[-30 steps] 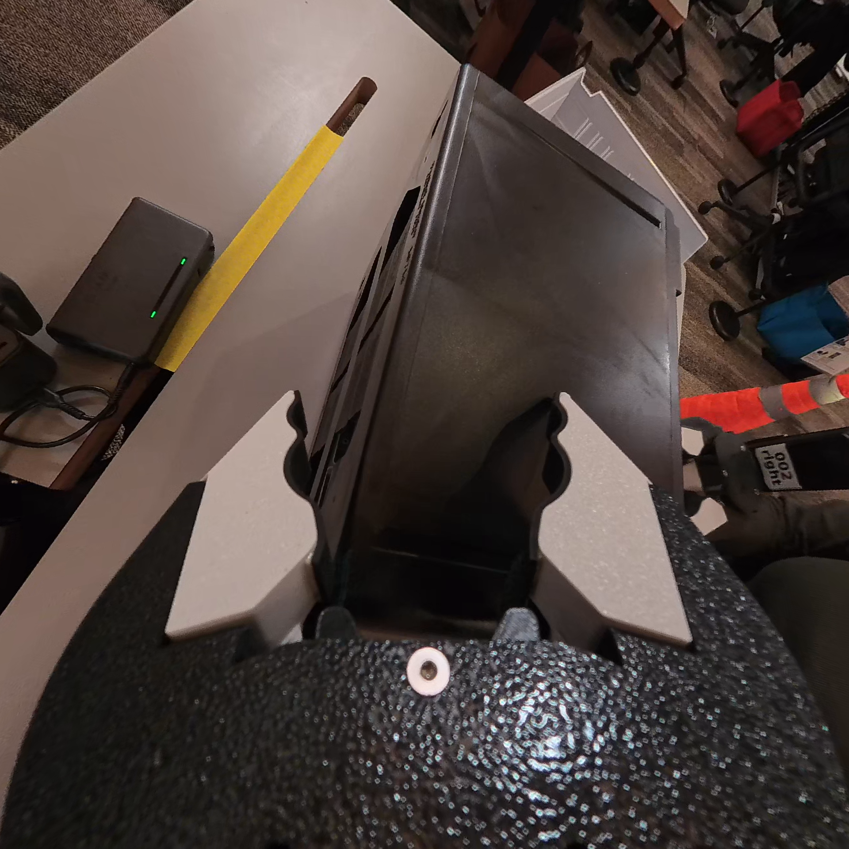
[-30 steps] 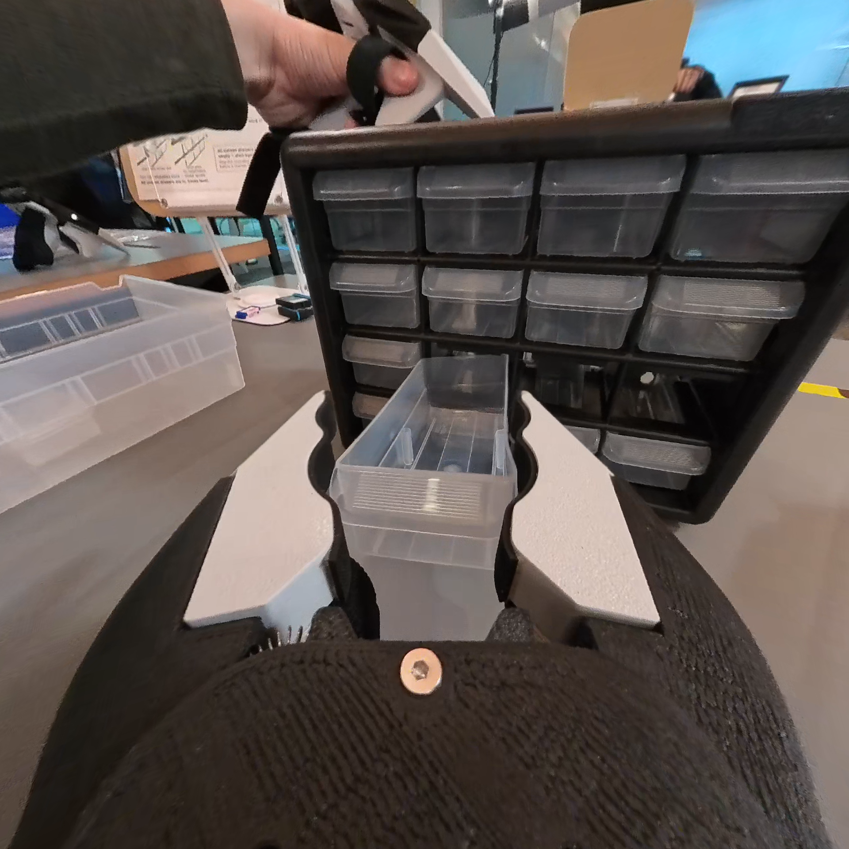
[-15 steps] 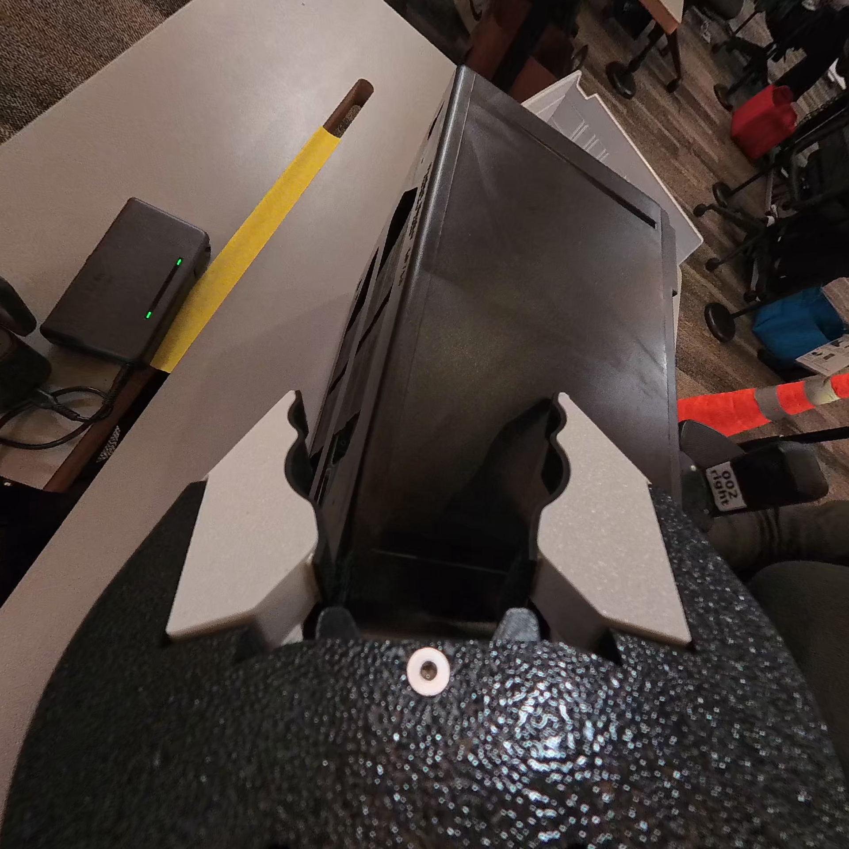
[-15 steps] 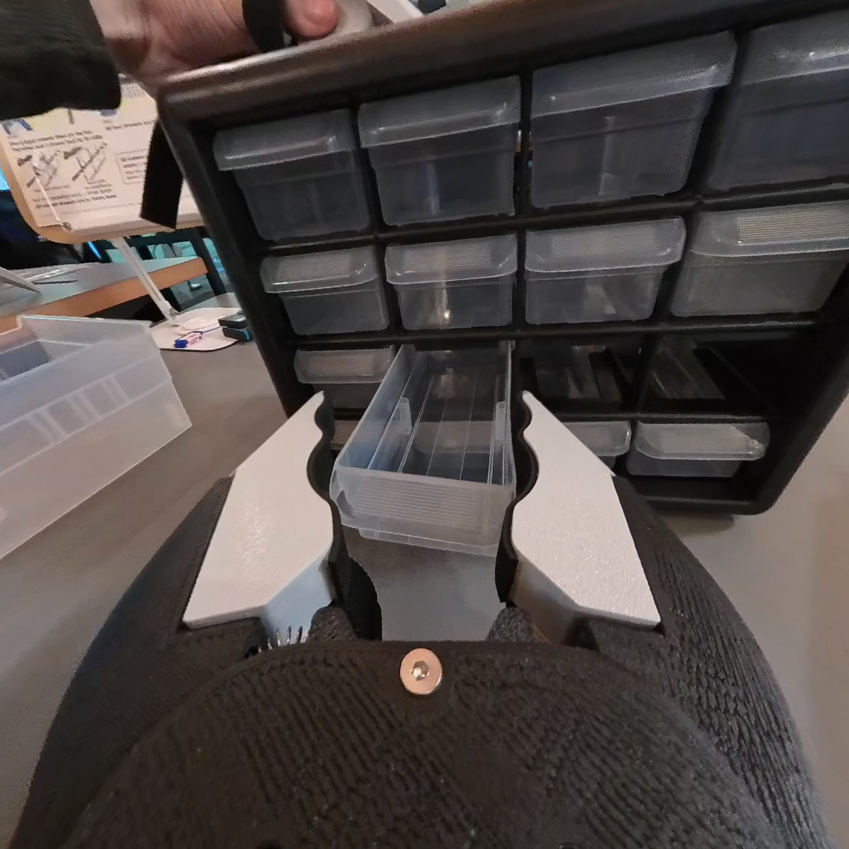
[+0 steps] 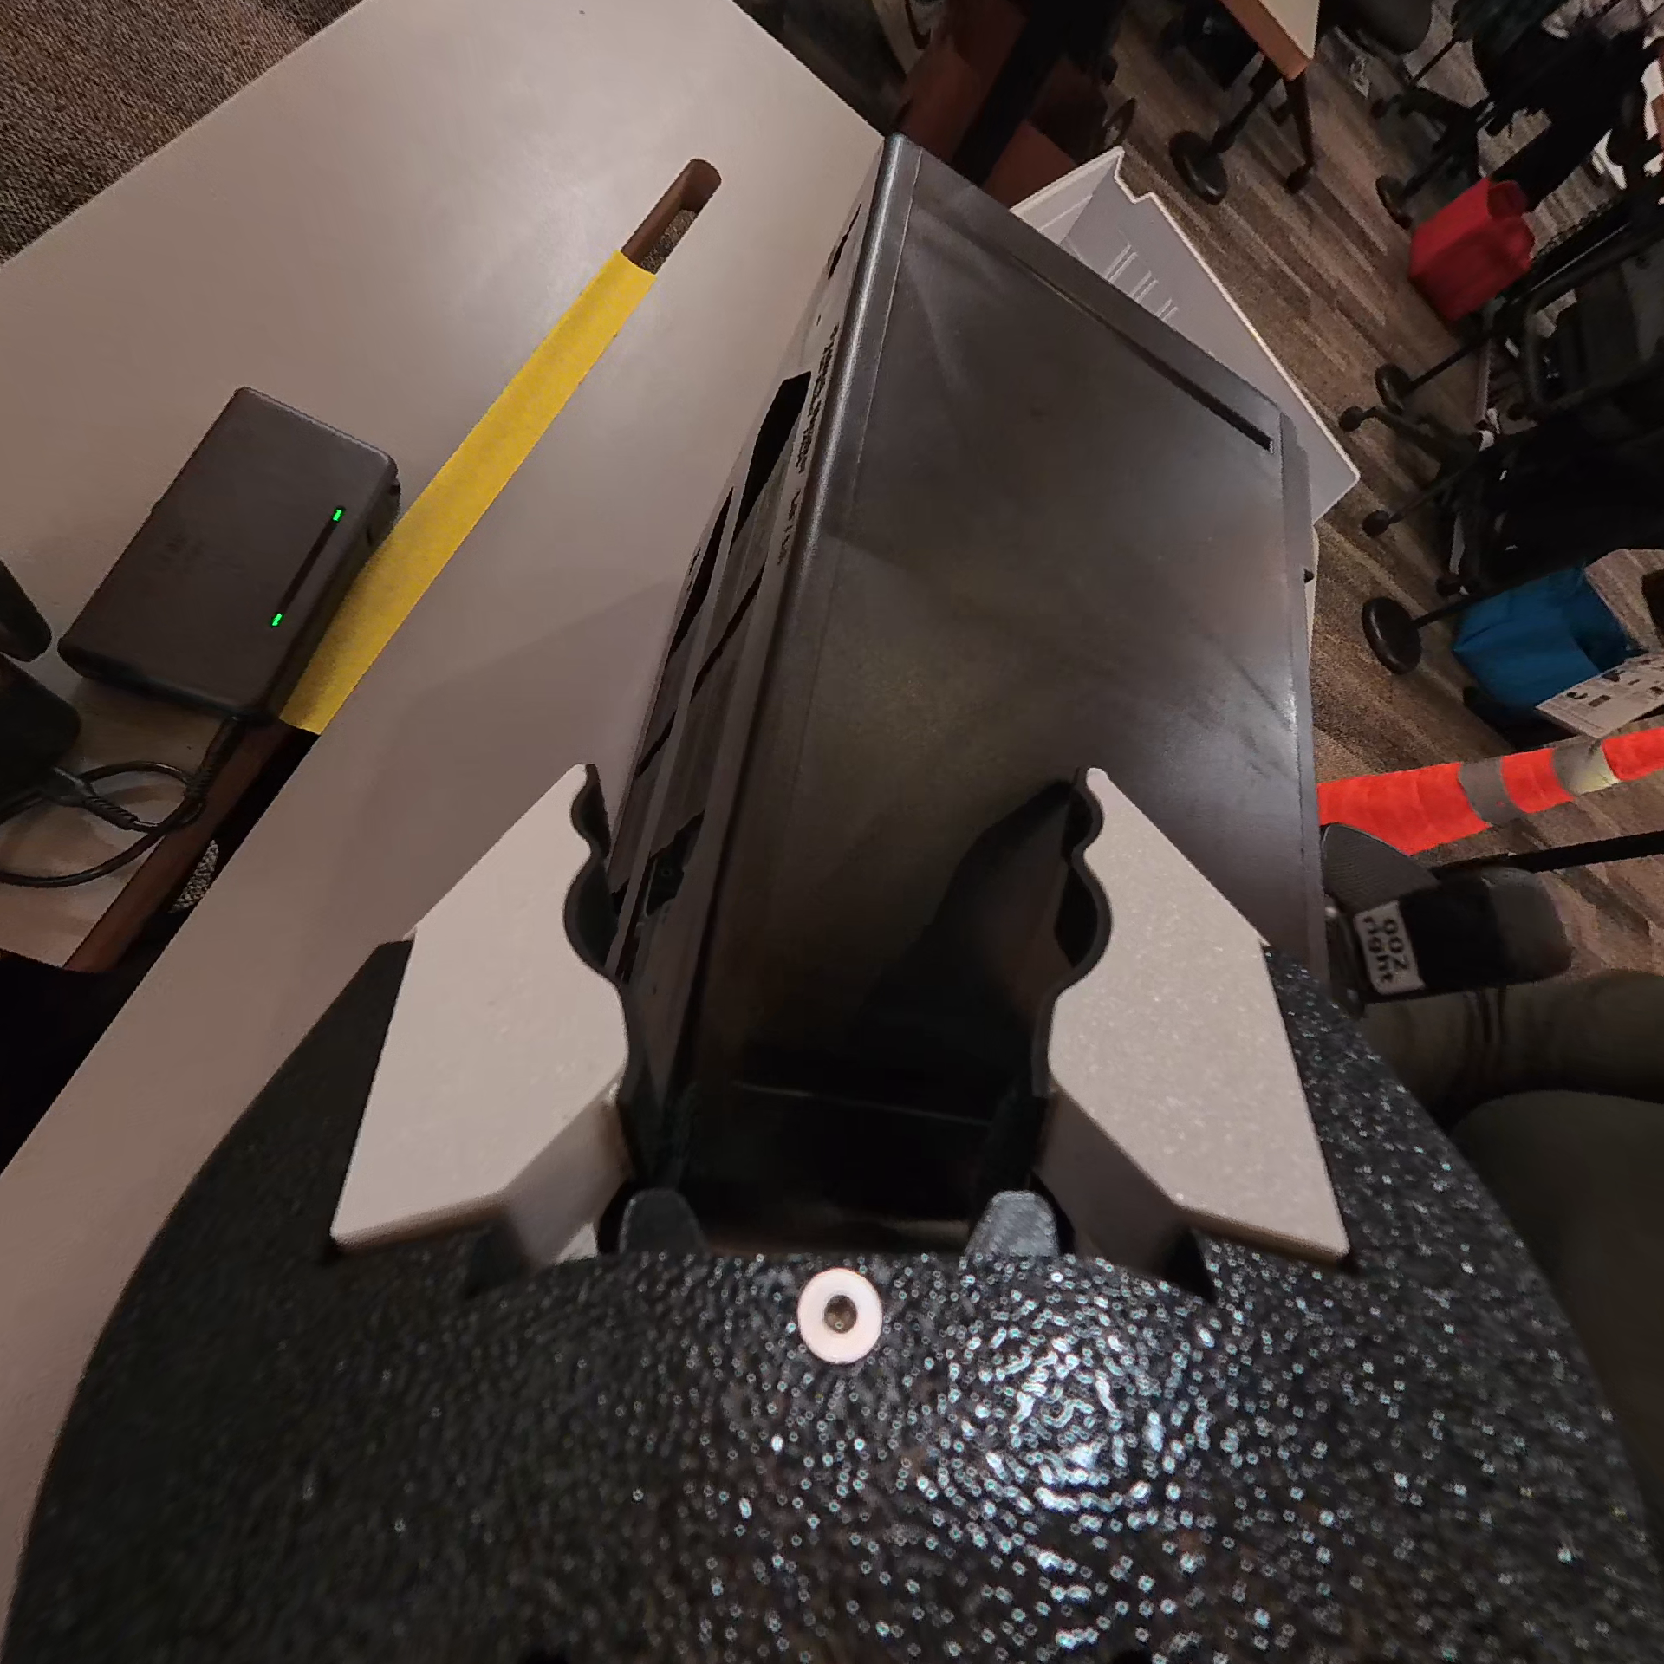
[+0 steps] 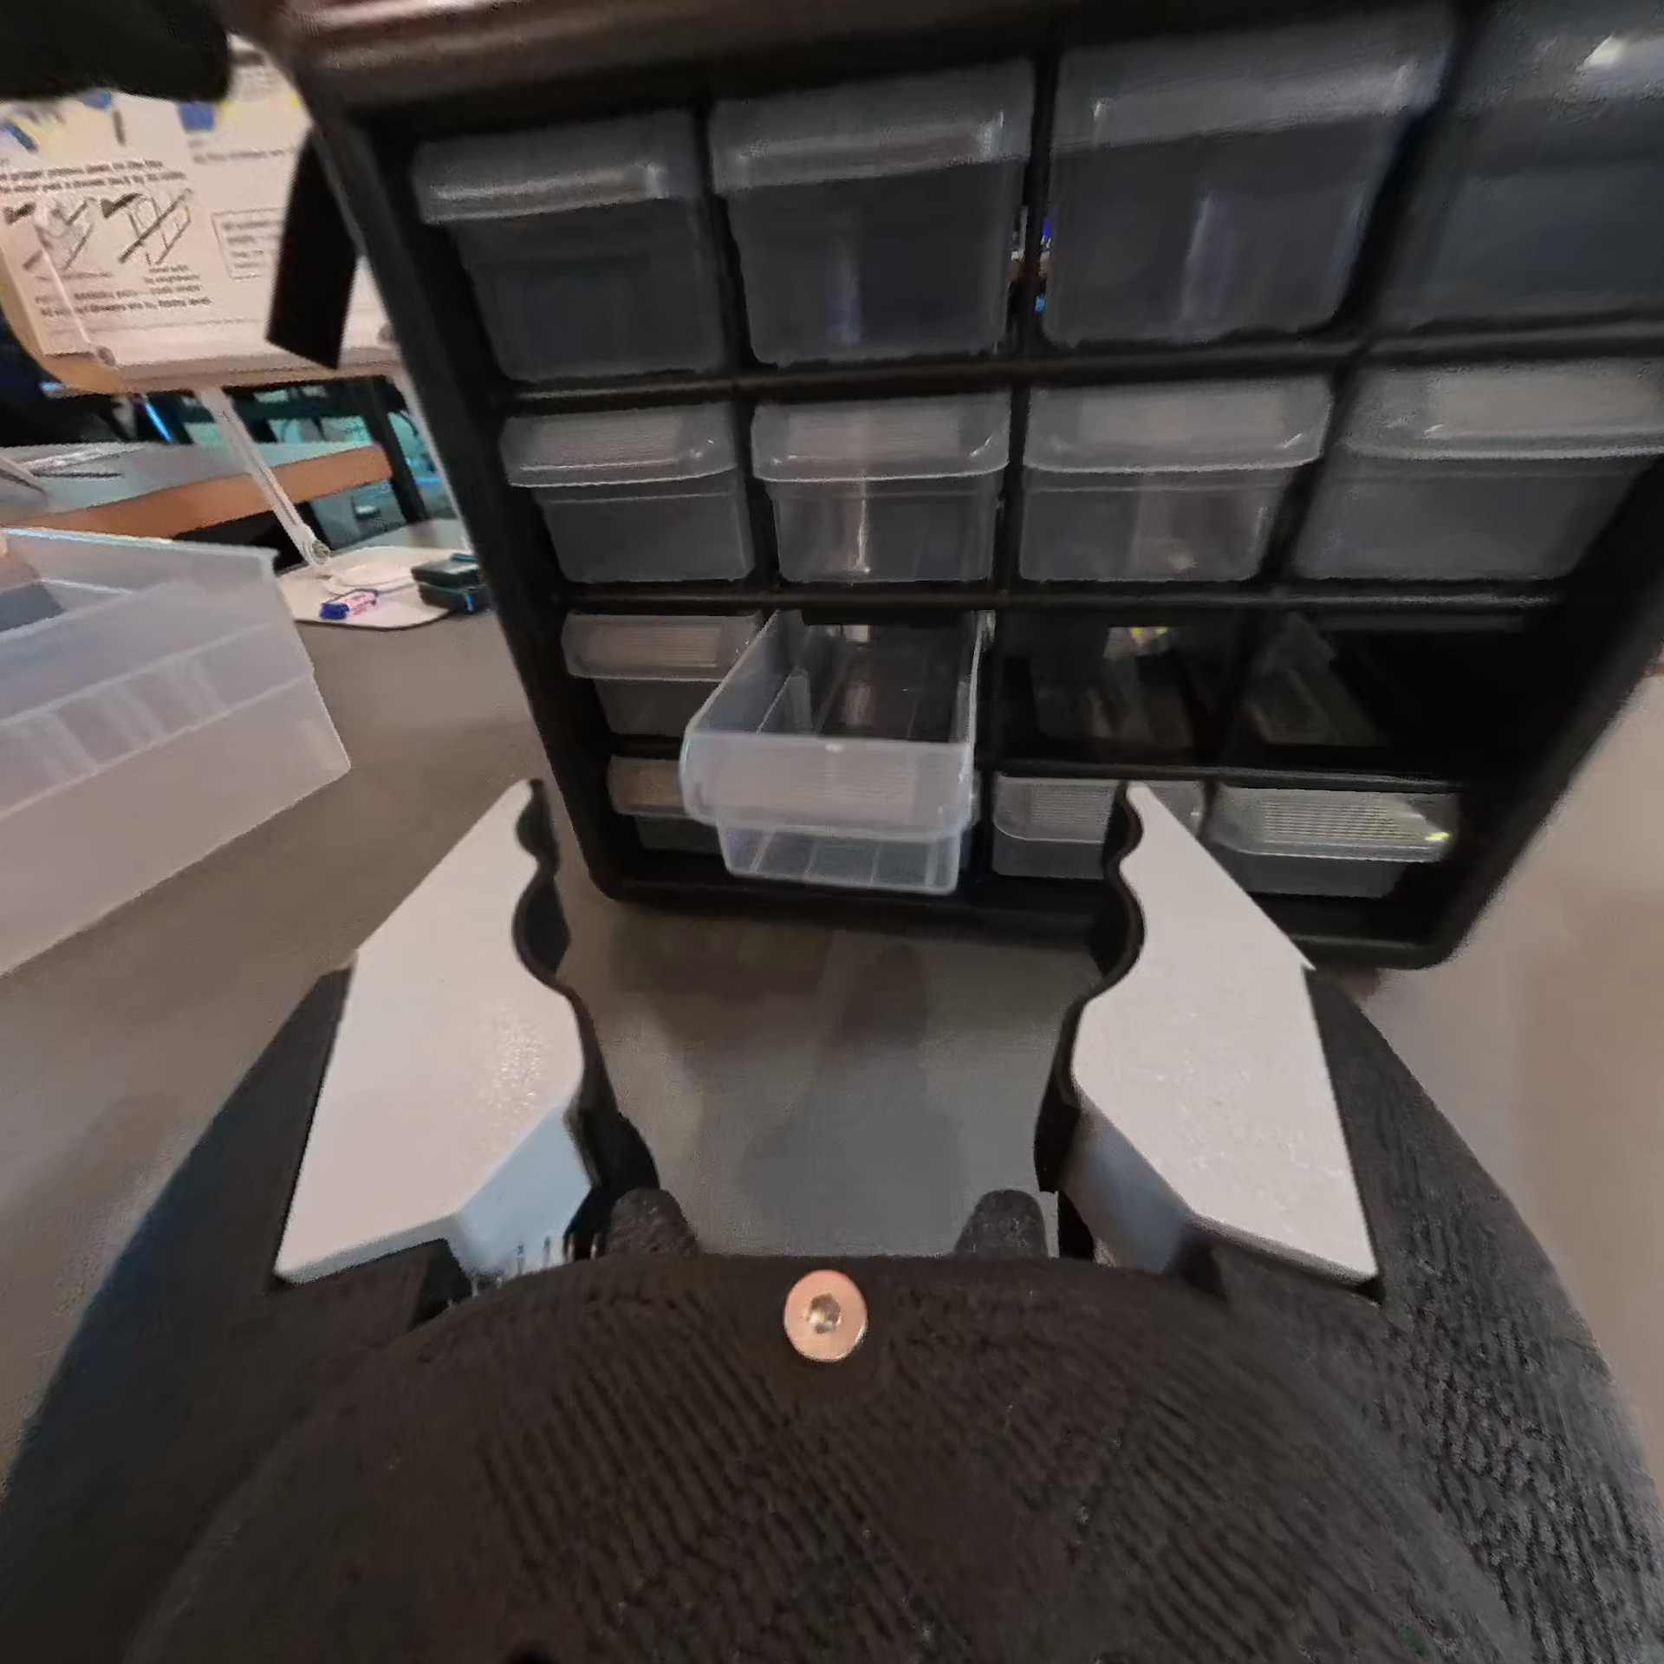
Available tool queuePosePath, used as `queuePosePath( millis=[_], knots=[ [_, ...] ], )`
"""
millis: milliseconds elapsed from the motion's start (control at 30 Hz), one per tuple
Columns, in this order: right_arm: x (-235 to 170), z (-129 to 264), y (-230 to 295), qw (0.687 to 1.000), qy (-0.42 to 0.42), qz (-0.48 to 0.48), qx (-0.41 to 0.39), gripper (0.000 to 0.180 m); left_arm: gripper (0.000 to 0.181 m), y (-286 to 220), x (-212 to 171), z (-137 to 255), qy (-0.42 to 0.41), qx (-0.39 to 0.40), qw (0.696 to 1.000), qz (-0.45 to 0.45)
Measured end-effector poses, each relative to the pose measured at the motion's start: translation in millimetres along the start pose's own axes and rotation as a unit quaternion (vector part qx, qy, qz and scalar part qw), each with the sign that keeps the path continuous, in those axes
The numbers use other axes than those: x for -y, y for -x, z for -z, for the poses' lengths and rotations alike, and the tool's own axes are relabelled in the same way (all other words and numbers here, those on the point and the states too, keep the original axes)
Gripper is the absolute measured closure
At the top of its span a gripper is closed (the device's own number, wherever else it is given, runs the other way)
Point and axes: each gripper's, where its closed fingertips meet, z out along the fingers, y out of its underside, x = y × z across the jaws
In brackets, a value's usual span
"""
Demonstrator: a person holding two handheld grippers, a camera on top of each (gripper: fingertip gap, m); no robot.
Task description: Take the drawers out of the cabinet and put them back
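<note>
While the left gripper sits clamped over the top rear edge of the black cabinet on the grey table, the right gripper hangs just in front of the cabinet with its jaws wide apart and nothing between them. One clear drawer juts halfway out of the third row, second slot from the left; two slots to its right gape dark.

The cabinet is black plastic with a dull sheen; its drawers are clear, smooth plastic (ribbed on the front lips). The table looks smooth and matt grey. Both gripper bodies are rough, grainy black, and the right gripper's fingers are speckled matt white. A shiny metal screw sits between them.
</note>
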Motion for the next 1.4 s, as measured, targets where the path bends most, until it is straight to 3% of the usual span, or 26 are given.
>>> queuePosePath(
  millis=[133, 267, 400, 1000, 1400],
  knots=[
    [2, 32, 9, 0.999, -0.017, 0.045, 0.013, 0.105, 0.082, -1, 1, 0, -0.004, -0.004, 1.000, -0.005],
    [-6, 38, 15, 0.997, 0.010, 0.075, 0.020, 0.149, 0.082, -1, 1, 0, -0.005, -0.004, 1.000, -0.005],
    [-11, 25, 15, 0.995, 0.031, 0.088, 0.028, 0.173, 0.082, -1, 1, 0, -0.006, -0.004, 1.000, -0.004],
    [-1, -39, -11, 0.994, 0.031, 0.102, -0.019, 0.180, 0.083, -3, 2, 0, -0.008, -0.011, 1.000, -0.010],
    [-1, -44, -12, 0.994, 0.028, 0.104, -0.023, 0.180, 0.083, -3, 3, 0, -0.015, -0.013, 1.000, -0.009]
  ],
)
